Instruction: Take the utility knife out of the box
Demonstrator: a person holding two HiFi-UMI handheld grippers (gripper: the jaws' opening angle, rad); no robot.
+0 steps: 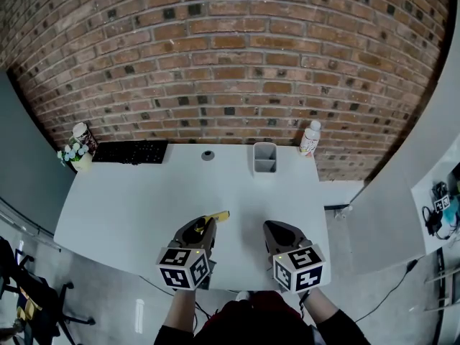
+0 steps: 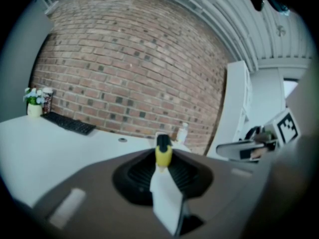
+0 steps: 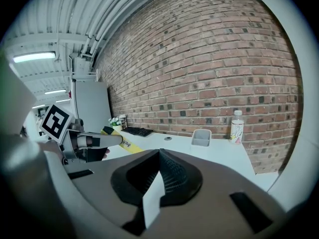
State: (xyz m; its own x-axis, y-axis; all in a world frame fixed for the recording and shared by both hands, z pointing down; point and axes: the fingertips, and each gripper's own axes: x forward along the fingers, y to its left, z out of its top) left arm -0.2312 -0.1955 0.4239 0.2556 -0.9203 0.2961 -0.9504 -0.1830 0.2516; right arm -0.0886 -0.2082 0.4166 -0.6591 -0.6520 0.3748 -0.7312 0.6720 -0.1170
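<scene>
My left gripper (image 1: 204, 226) is shut on a yellow utility knife (image 1: 216, 217), held over the near part of the white table (image 1: 129, 207). The knife's yellow and black end (image 2: 163, 150) sticks out past the jaws of the left gripper (image 2: 162, 164). A grey open box (image 1: 264, 157) stands at the back of the table, well beyond both grippers. Level with the left one, my right gripper (image 1: 274, 230) is shut with nothing in it. The right gripper view shows its jaws (image 3: 159, 158) closed together, and the left gripper (image 3: 94, 141) with the knife (image 3: 124, 144) to its left.
Along the brick wall lie a black keyboard (image 1: 131, 152), a small flower pot (image 1: 75, 157) with a can (image 1: 84, 136) behind it, and a white bottle (image 1: 310, 138). A round cable hole (image 1: 208, 154) sits mid-back. The table's near edge runs under my grippers.
</scene>
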